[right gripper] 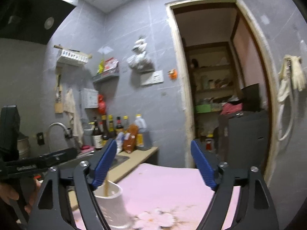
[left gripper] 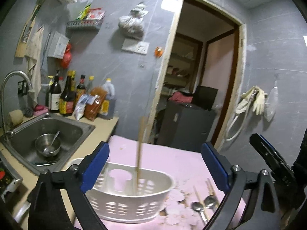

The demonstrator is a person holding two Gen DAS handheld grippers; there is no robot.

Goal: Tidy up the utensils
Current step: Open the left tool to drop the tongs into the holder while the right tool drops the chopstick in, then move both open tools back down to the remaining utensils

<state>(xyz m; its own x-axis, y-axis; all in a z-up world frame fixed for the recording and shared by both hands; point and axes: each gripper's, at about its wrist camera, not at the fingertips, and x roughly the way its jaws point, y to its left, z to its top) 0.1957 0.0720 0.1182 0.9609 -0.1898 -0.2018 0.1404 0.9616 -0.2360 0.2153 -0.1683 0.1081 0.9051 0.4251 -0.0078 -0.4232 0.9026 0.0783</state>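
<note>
Left wrist view: my left gripper (left gripper: 155, 164) gapes wide, empty, straddling the white slotted plastic caddy (left gripper: 132, 201) where a wooden chopstick (left gripper: 139, 153) stands upright. Remaining metal spoons (left gripper: 203, 206) lie flat lower right, handles toward me, seemingly nearer my right gripper (right gripper: 153, 164). Right wrist view: wide open, empty.

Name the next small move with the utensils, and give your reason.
Probably lower the right hand-held gripper toward the spoons and chopsticks lying on the pink mat beside the white basket. Both grippers look open and hold nothing, and one chopstick already stands in the basket.
</note>
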